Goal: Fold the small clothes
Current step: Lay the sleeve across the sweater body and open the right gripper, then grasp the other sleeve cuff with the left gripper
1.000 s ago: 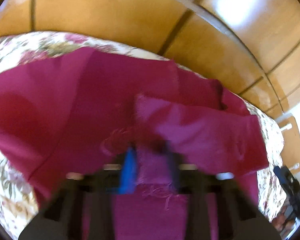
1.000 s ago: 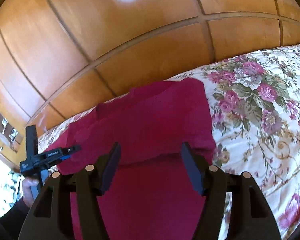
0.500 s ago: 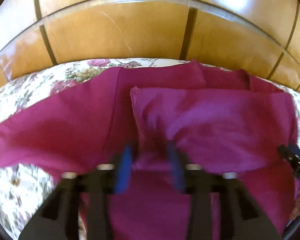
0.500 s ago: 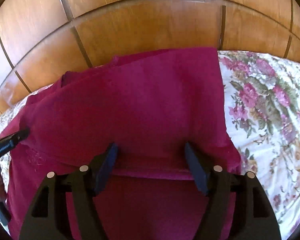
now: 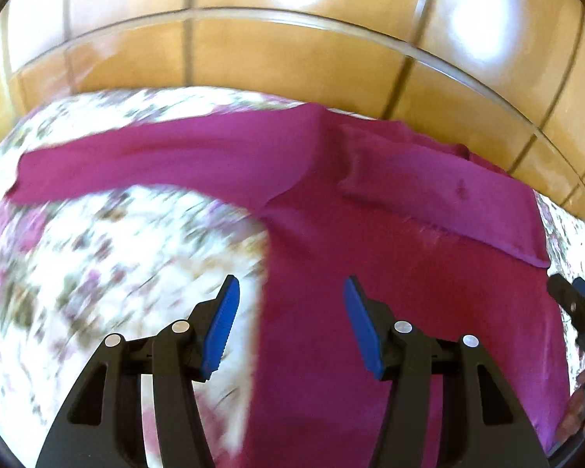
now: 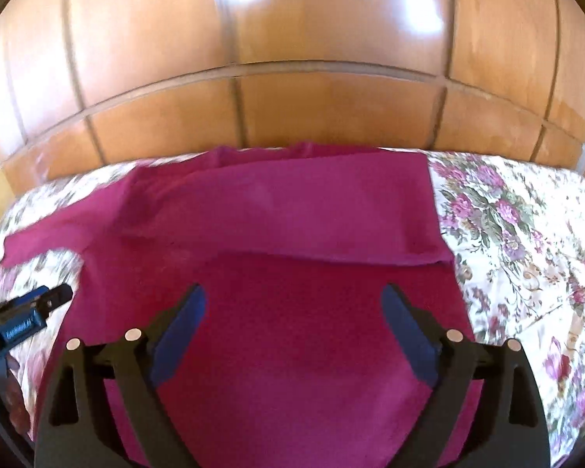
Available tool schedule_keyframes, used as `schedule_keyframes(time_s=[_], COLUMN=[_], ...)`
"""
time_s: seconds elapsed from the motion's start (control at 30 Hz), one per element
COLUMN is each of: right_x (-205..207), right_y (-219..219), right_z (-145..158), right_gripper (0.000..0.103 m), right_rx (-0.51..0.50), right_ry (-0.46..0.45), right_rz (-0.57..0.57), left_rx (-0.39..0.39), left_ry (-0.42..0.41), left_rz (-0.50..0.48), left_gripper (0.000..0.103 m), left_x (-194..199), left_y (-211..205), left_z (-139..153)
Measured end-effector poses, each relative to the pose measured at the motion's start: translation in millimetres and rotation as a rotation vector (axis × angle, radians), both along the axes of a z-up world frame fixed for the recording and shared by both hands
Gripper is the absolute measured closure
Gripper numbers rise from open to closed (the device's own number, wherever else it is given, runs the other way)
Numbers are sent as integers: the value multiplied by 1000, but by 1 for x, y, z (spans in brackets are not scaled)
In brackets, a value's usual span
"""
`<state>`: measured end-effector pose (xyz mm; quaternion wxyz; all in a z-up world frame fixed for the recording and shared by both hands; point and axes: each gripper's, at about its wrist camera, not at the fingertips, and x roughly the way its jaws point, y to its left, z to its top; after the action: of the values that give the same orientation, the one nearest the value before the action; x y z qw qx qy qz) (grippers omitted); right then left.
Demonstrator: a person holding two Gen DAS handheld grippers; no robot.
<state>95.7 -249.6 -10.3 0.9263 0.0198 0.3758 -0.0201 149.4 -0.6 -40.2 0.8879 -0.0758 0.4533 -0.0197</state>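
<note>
Left hand-held gripper (image 5: 288, 327): spread, nothing between the blue pads, hanging over the left side seam of the shirt (image 5: 370, 273). Right hand-held gripper (image 6: 292, 331): jaws opening wide, also bare, poised over the lower body of the same shirt. Magenta, long-sleeved, spread flat on the flowered bed (image 6: 526, 234), collar end toward the far edge by the wooden panelling (image 6: 292, 97). Right sleeve (image 5: 440, 199) already turned in and lying across the chest, its lower edge a straight line across the body. Left sleeve (image 5: 136, 163) not yet folded, stretched out flat toward the bed's left edge. Judging by that: roughly one fold done; left sleeve to bring in, then the body to double from the hem toward the collar. No other clothes visible on the bed.
</note>
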Motion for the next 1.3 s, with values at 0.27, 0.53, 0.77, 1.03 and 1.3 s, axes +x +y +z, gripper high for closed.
schedule_keyframes(time_s=[0.27, 0.53, 0.77, 1.03, 1.3], right_x=[-47, -75, -79, -77, -72], right_y=[74, 78, 91, 136, 166], right_z=[12, 29, 26, 3, -5], right_gripper=[4, 3, 3, 3, 3], right_rx=[-95, 77, 54, -45, -86], right_ry=[-74, -119, -81, -10, 2], right_rz=[94, -44, -127, 61, 138], left_rx=[28, -19, -106, -141, -124], left_ry=[-14, -27, -17, -14, 11], left_rz=[161, 313, 473, 613, 631], left_gripper=[47, 33, 33, 33, 33], left_x=[-54, -74, -56, -39, -22], left_y=[75, 151, 228, 299, 325], left_z=[4, 3, -2, -8, -15])
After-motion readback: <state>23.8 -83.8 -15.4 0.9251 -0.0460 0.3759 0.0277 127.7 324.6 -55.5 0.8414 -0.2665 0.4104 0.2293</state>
